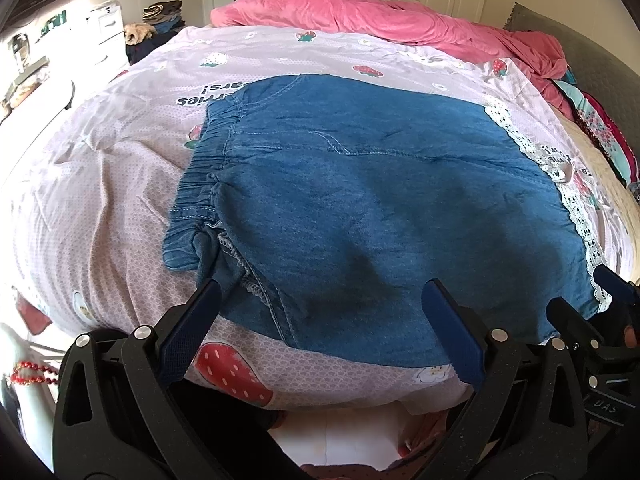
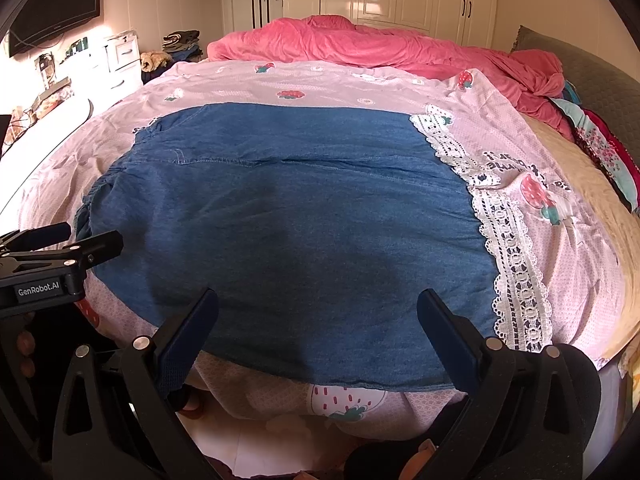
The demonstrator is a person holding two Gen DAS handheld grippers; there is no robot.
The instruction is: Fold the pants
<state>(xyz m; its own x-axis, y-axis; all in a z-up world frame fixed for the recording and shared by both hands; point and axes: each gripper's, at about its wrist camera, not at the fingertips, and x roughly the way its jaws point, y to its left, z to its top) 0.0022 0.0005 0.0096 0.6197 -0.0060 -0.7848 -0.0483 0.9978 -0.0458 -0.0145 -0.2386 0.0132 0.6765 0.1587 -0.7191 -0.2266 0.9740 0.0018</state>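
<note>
Both pairs of fingers stand spread and empty: your left gripper (image 1: 320,304) hangs over the near edge of the denim pants (image 1: 360,200) by the elastic waistband (image 1: 200,184), your right gripper (image 2: 318,312) over the same edge toward the lace-trimmed cuffs (image 2: 508,240). The pants lie flat, already doubled, on the strawberry-print bedsheet (image 2: 560,216). Pinch both layers at each end, lift evenly, and carry the near edge across.

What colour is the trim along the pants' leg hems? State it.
White lace trim with openwork loops, edging the blue denim pants; clearest in the right wrist view.
</note>
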